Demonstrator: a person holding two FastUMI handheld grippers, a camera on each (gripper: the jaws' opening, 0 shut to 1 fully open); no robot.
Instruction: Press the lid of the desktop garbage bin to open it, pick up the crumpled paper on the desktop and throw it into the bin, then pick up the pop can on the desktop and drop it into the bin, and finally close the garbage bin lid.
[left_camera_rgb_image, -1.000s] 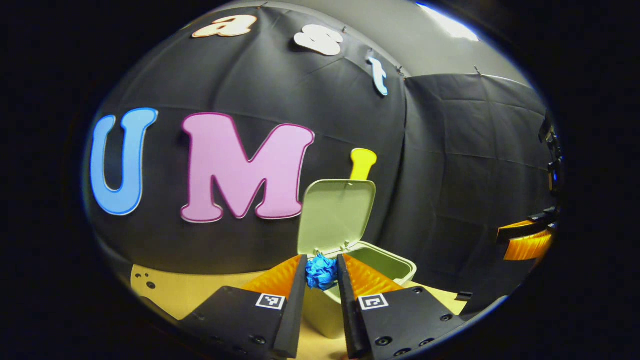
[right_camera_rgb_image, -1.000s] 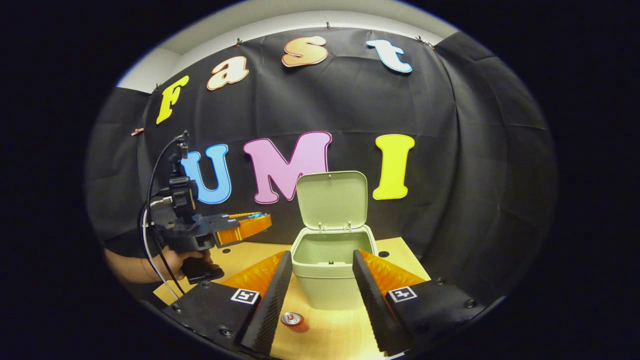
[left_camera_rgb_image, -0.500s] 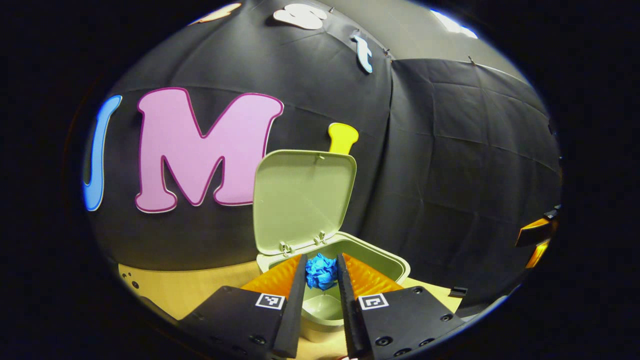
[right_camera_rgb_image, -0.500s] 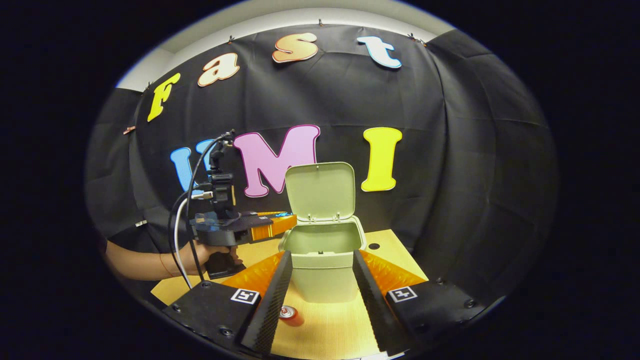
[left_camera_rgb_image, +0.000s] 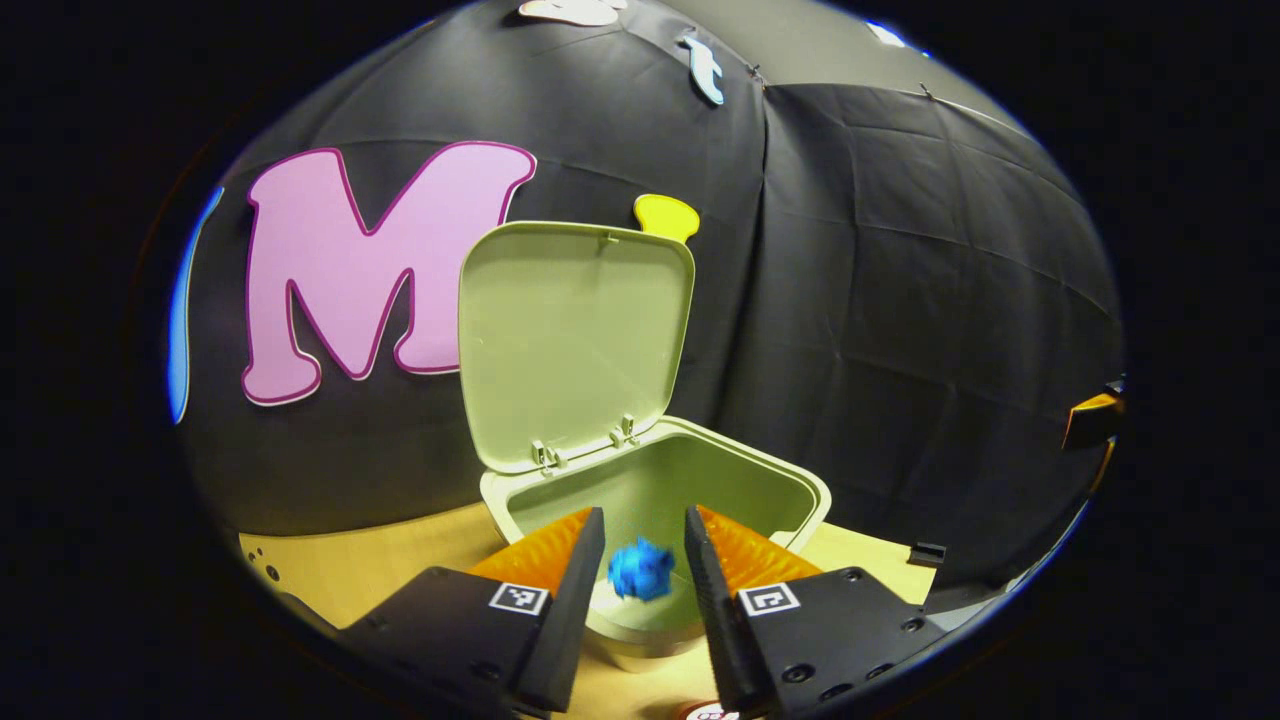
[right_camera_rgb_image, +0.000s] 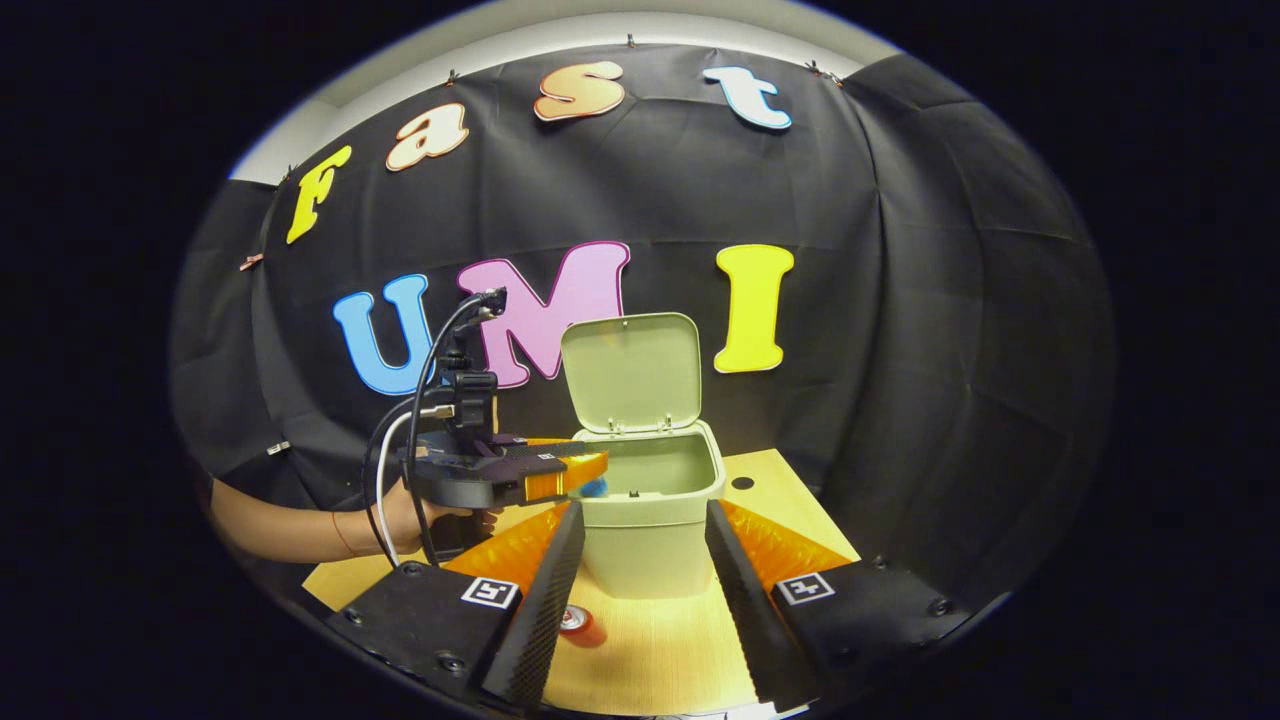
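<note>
So far: the pale green plastic desktop bin (left_camera_rgb_image: 655, 520) stands on the light wooden worktop (right_camera_rgb_image: 660, 650) with its hinged lid (left_camera_rgb_image: 575, 335) swung upright, so the opening step is done. My left hand-held gripper (left_camera_rgb_image: 643, 570) is over the bin's mouth with its fingers parted; the crumpled blue paper ball (left_camera_rgb_image: 641, 571) sits between them, blurred and apparently touching neither, so I judge it released and dropping into the bin. In the right gripper view the left hand-held gripper (right_camera_rgb_image: 590, 478) reaches over the rim. My right hand-held gripper (right_camera_rgb_image: 640, 560) is spread wide and empty, facing the bin. The red pop can (right_camera_rgb_image: 577, 622) lies on the worktop just before the bin, untouched. Remaining: can into the bin, then lid shut.
</note>
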